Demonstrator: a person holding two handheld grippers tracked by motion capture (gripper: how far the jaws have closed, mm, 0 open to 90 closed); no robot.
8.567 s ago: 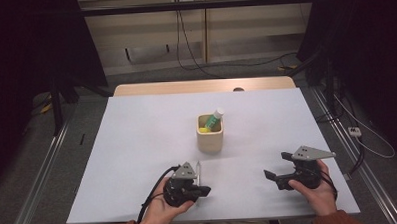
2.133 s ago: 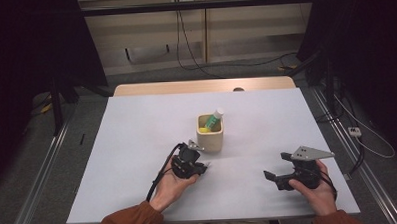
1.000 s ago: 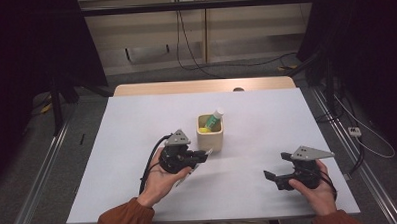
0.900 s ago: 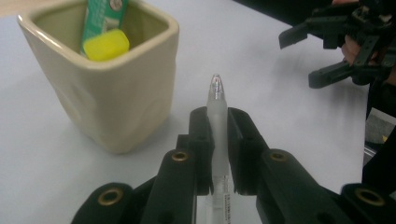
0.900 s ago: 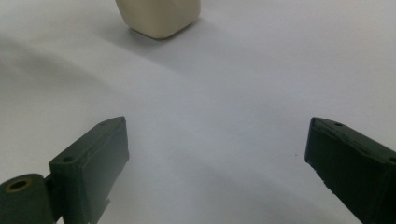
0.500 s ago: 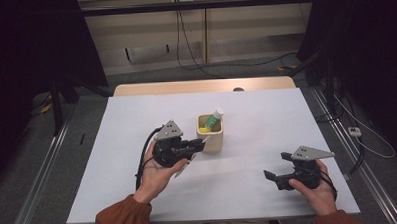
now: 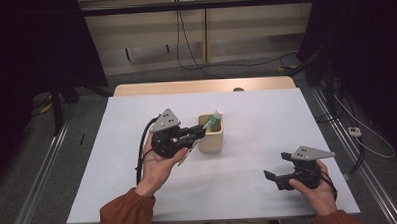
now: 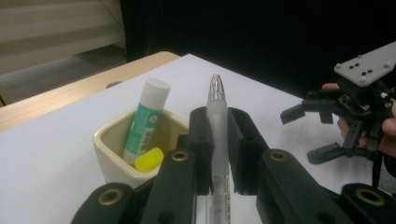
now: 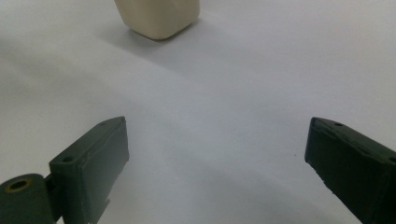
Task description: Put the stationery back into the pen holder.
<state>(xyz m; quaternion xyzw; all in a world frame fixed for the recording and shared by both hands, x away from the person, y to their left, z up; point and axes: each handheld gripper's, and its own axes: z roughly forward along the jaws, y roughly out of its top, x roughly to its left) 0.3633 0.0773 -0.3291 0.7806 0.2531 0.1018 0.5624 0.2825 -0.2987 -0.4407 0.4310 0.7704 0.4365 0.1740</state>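
Frosted translucent plastic forms the pen (image 8: 217,122), which the left tongs (image 8: 218,140) are gripping along its barrel. Its long axis is running between the jaws, tip pointing forward past them, just beside the cream cup (image 7: 210,135) holding a green glue stick (image 8: 144,118). The right tongs (image 7: 274,178) are resting wide open above the white worktop (image 7: 267,119), well apart from the cup.

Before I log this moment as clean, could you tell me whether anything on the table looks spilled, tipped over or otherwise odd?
Nothing stands out. The cup stands upright on the white table, with a glue stick leaning inside it and a yellow item beside that. The left gripper holds a pen straight between its jaws, and the right gripper rests open.
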